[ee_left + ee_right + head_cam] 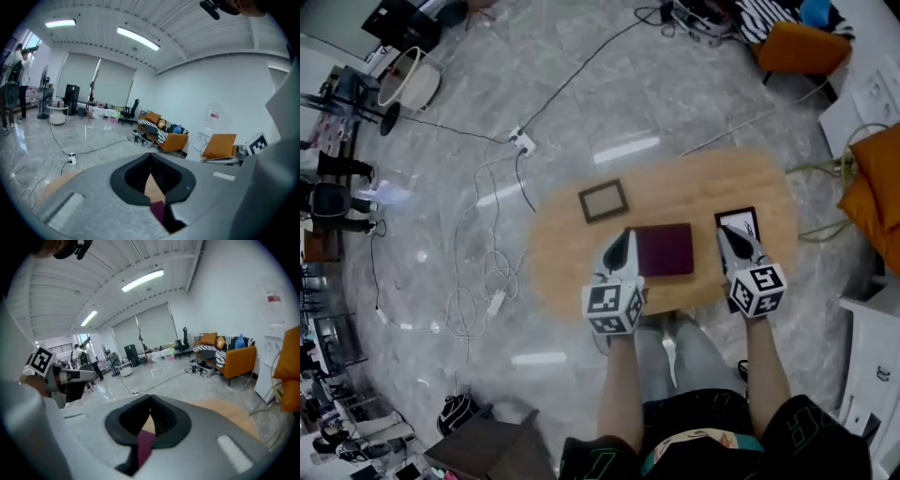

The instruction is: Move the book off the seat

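While left gripper and right gripper hang empty, book lies on table

Maroon book flat at table's middle. Both grippers' jaws pressed together, pinching nothing, above table's near edge.

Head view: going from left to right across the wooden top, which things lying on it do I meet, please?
small dark-framed picture → maroon book → black-framed white card
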The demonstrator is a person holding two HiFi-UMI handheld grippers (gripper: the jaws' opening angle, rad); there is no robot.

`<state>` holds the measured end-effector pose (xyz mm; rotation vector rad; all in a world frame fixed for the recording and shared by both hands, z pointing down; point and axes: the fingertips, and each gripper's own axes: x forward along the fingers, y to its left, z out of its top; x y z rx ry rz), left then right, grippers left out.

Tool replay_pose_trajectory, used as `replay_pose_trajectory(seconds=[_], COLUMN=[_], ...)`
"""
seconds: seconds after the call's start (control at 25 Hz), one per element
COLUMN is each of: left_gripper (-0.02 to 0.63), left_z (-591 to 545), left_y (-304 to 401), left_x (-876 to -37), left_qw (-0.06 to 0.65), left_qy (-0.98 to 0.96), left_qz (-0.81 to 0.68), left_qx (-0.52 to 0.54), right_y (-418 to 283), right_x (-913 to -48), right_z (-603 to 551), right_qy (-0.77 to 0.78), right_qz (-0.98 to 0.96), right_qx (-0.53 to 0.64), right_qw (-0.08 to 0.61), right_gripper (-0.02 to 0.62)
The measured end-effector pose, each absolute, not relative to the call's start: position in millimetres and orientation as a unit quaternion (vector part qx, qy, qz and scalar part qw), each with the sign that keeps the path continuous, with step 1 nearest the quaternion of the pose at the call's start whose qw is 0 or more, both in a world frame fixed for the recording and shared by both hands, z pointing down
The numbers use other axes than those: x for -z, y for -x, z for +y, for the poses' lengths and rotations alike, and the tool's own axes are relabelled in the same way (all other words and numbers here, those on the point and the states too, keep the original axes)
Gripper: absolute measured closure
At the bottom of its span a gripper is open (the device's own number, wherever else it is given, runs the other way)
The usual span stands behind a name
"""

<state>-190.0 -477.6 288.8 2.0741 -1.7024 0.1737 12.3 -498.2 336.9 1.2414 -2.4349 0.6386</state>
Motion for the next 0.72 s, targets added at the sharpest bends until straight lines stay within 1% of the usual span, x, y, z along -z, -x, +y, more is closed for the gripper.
replay_pose_trajectory(seconds=[0.24, 0.36, 0.44, 0.52, 0.72], left_gripper=[0.595, 0.595, 0.595, 0.595, 0.595], left_z=[-507, -497, -493, -490, -480], left_y=[192, 216, 228, 229, 236], left_x=[-151, -102, -80, -68, -45], left_qw=[0.118, 0.105, 0.1, 0.082, 0.05], left_qy=[-0.749, -0.715, -0.695, -0.693, -0.69], left_qz=[-0.652, -0.691, -0.711, -0.715, -0.722], left_qx=[-0.03, 0.015, 0.043, 0.037, 0.029], right_y=[-36, -29, -24, -15, 10], right_x=[-215, -161, -129, -103, -64], right_z=[-548, -556, -563, -565, -559], right_qy=[-0.454, -0.455, -0.456, -0.453, -0.436], right_qz=[-0.87, -0.876, -0.879, -0.883, -0.897], right_qx=[-0.169, -0.152, -0.139, -0.12, -0.066], right_qw=[0.087, 0.043, 0.022, 0.011, 0.015], right_gripper=[0.592, 0.592, 0.592, 0.592, 0.592])
